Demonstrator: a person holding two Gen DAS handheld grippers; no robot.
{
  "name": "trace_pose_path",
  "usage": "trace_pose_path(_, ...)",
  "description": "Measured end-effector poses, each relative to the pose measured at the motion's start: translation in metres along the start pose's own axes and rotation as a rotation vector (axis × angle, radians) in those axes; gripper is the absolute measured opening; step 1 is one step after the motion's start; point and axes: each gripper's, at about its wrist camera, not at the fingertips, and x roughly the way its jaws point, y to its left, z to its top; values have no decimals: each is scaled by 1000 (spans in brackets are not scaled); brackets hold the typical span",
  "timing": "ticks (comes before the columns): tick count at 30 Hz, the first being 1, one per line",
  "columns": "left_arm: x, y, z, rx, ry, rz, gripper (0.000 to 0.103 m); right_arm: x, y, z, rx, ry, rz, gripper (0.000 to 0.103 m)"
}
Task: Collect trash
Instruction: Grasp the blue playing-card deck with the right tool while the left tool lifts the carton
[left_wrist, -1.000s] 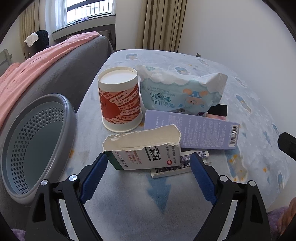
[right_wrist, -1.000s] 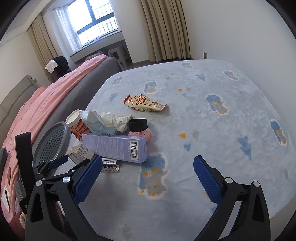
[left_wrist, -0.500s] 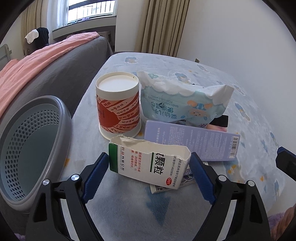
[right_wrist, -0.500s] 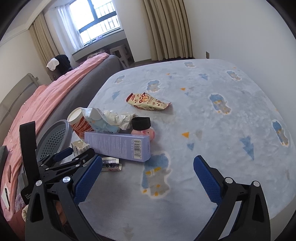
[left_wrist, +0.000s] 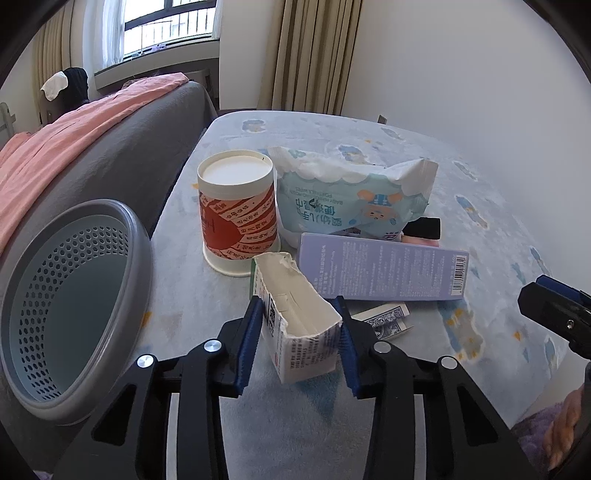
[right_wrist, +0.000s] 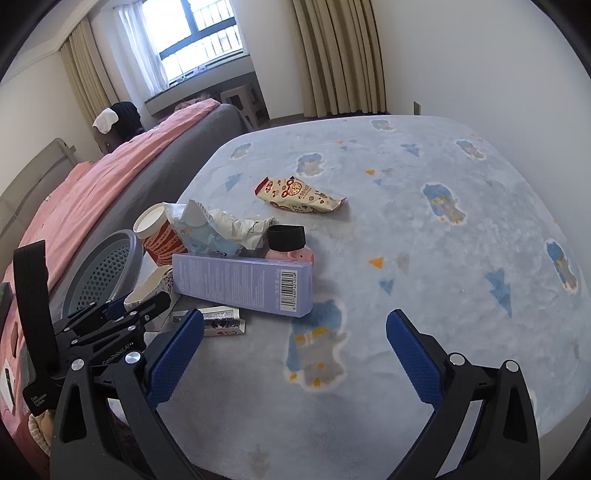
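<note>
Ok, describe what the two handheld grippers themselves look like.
Both match. The left gripper and the right gripper have black plastic frames with triangular cutouts, silver screw heads, and blue ribbed pads on the fingers. In the right wrist view, the left one shows small white lettering and a black strap.

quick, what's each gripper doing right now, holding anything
Left gripper: its jaws have just been closing and are now shut on the torn medicine box.
Right gripper: open, holding nothing, over the blue blanket.
</note>
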Motion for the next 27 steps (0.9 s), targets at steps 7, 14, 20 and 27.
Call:
trace_pose_path(7, -13, 12, -5, -12, -16, 18, 28, 1, 12, -5, -29, 0, 0, 97)
trace_pose_path(14, -37, 26, -6, -8, -68, 61, 28, 5, 38, -21, -48, 9, 41, 97)
trace_pose_path(20, -57, 44, -6, -10, -111, 104, 28, 26, 67, -36, -86, 59, 63, 97)
trace_pose_path(27, -66, 62, -5, -33, -125, 169, 28, 55, 89, -35, -103, 109, 37, 97)
